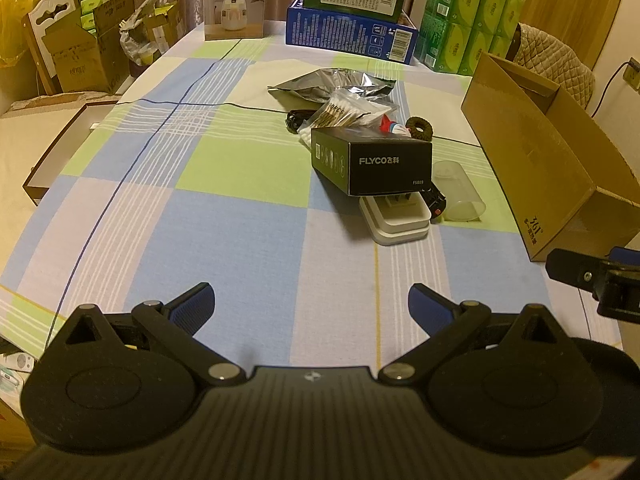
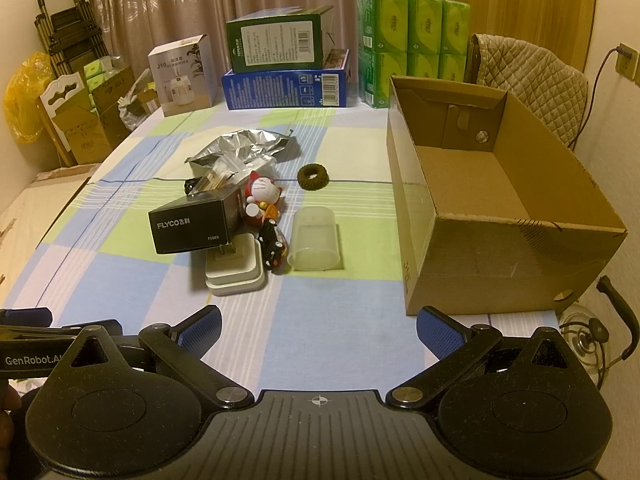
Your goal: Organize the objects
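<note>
A pile of small items lies mid-table. A black FLYCO box rests tilted on a white square case. Beside them lie a clear plastic cup on its side, a small black toy car, a red and white cat figure, a dark hair tie, a cotton swab pack and a silver foil bag. An open cardboard box stands to the right. My left gripper and right gripper hover open near the table's front edge, both holding nothing.
At the table's far end stand a white humidifier box, a green box on a blue box and stacked green tissue packs. Cartons and bags crowd the floor at left. A quilted chair sits behind the cardboard box.
</note>
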{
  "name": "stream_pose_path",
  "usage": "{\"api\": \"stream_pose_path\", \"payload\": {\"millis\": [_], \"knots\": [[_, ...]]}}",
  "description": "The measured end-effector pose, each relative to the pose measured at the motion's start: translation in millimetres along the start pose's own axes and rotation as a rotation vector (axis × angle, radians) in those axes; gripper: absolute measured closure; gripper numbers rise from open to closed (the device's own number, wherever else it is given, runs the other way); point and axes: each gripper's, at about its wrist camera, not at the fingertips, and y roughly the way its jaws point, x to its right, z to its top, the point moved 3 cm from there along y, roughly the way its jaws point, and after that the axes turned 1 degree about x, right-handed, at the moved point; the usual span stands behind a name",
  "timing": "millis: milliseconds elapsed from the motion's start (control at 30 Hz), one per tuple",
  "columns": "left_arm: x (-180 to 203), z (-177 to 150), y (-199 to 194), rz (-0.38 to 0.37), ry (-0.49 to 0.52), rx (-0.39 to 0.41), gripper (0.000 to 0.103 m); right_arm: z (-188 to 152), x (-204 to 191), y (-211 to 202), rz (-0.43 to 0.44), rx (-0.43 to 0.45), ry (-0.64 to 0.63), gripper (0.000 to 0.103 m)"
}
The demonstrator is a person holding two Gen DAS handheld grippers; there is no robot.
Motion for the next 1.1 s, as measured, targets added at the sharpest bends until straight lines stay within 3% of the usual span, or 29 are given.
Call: {"api": "stream_pose_path", "payload": {"millis": [700, 1100], "knots": [[0, -1, 2, 0.013, -0.009, -0.004, 0.002, 1, 2, 1, 0.001, -0.002, -0.001, 0.002], [-10, 3, 0, -0.006, -0.092, -0.024, 0.002, 3, 7, 5, 0.034, -0.03, 0.062, 0.002]]}}
